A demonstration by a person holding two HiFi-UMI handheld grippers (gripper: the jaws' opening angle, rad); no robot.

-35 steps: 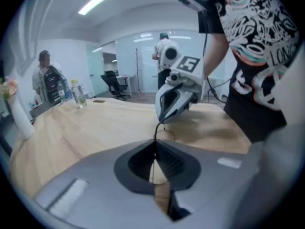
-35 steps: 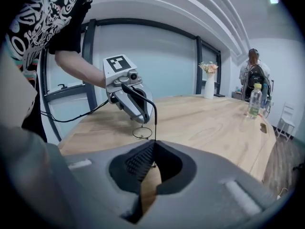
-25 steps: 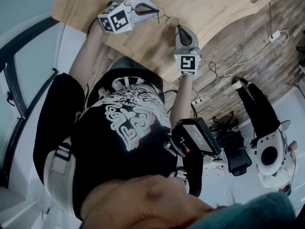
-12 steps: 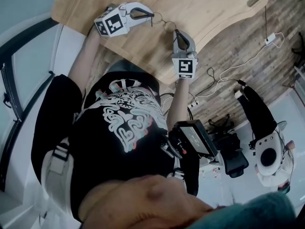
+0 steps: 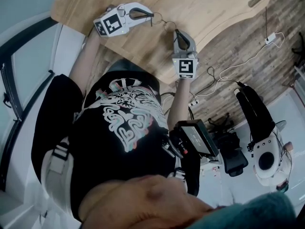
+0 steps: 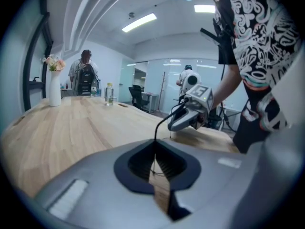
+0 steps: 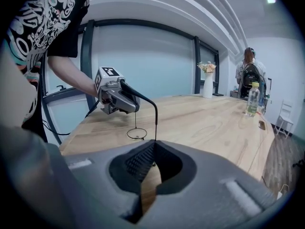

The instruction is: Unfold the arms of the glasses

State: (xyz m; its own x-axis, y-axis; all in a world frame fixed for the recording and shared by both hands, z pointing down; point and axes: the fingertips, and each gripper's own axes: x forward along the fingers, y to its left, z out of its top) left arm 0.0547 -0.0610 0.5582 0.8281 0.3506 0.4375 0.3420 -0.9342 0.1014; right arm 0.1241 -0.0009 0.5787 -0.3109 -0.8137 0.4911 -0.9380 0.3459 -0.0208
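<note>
Left gripper (image 5: 151, 16) has rolled slightly since the earlier frame; right gripper (image 5: 176, 31) unmoved. Each is clamped on one arm of the glasses (image 5: 165, 23), held over the table (image 5: 214, 4). Unfolding seemingly under way, hinges indistinct. Next: swing the arms gently outward.

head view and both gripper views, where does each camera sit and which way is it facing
Head view: on the person's head, looking steeply down past shirt and forearms to the table; left gripper and right gripper pinch the glasses.
Left gripper view: on that gripper, looking along its shut jaws at the right gripper, forearm and torso.
Right gripper view: on that gripper, facing back at the left gripper and forearm.
Shared: both gripper views show the vase and bottle.
</note>
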